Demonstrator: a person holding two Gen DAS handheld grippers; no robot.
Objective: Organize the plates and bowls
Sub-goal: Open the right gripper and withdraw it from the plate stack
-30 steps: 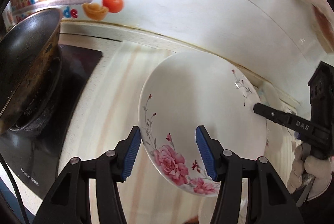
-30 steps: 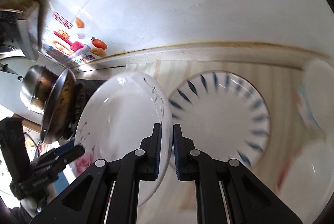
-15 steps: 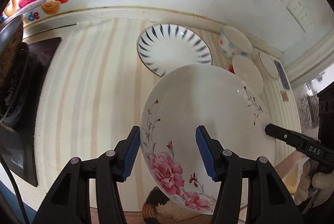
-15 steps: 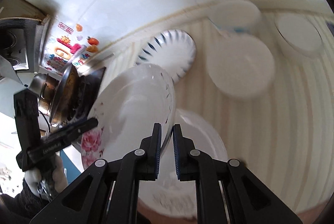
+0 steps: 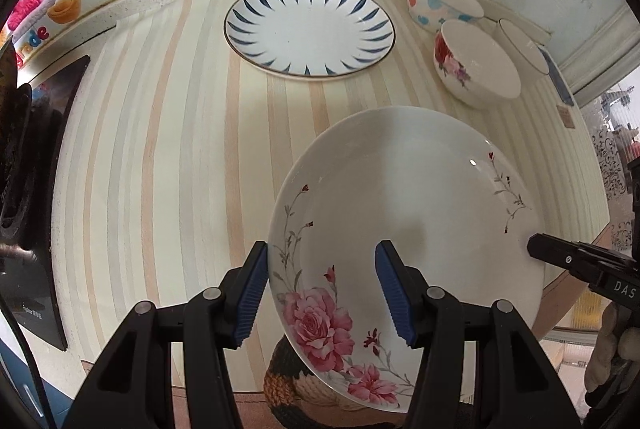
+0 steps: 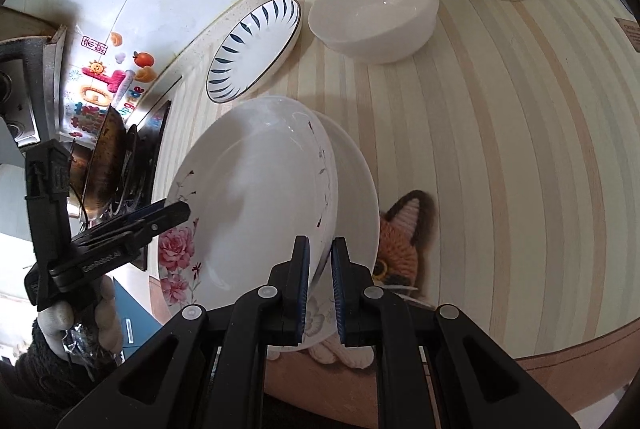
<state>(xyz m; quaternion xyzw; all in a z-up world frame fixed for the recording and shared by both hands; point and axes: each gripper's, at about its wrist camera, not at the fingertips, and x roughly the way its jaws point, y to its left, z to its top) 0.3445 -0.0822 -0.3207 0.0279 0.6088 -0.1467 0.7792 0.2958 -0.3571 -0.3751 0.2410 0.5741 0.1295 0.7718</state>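
Knitted fox coaster (image 6: 404, 245) on striped counter (image 5: 160, 149); wok (image 6: 102, 157) on stove.

The rose plate (image 5: 404, 221) looks like glossy glazed ceramic; the striped countertop (image 5: 160, 157) is smooth and matt; the fox toy (image 6: 404, 241) is knitted yarn.

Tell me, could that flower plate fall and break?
It might. The right hand-held gripper pinches the flower plate only at its thin rim, tilted above another white plate, so it could slip and chip both. The left hand-held gripper is open around the rim, not gripping, so it gives little backup. The plate also hangs near the counter edge, so a drop could reach the floor.
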